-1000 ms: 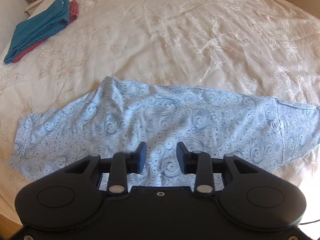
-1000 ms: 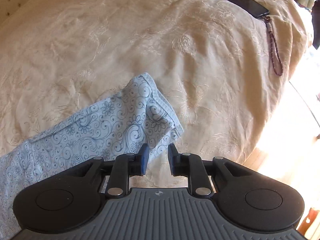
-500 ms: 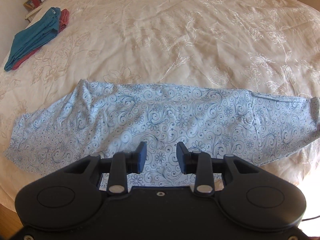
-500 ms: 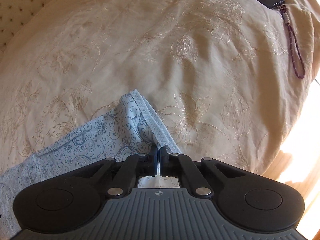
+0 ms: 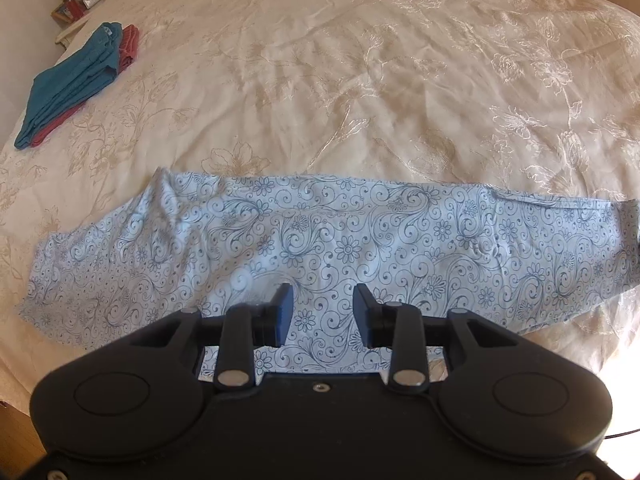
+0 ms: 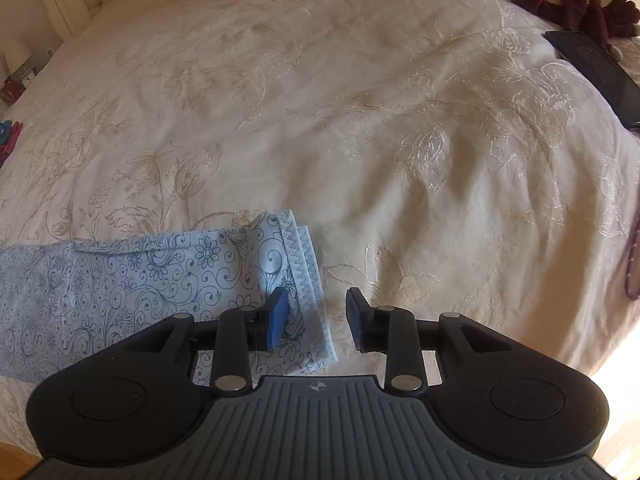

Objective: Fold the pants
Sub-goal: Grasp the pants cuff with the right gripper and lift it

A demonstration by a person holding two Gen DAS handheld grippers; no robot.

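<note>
Light blue pants (image 5: 320,240) with a dark swirl-and-flower print lie flat in a long strip across the near part of the cream bed. My left gripper (image 5: 322,312) is open and empty, hovering over the middle of the strip near its front edge. In the right wrist view the pants' hemmed end (image 6: 296,264) lies at lower left. My right gripper (image 6: 317,316) is open and empty over that end, its left finger above the fabric and its right finger above bare bedspread.
A cream embroidered bedspread (image 5: 360,80) covers the bed. Folded teal and red clothes (image 5: 76,84) lie at far left, by a nightstand (image 5: 80,0). At far right sit a dark phone (image 6: 596,76) with a beaded strap (image 6: 632,264) and a maroon plush (image 6: 580,4).
My right gripper was shut on the pants' end half a second ago; it has opened and let go, and the end now lies flat. The left gripper stayed open above the pants.
</note>
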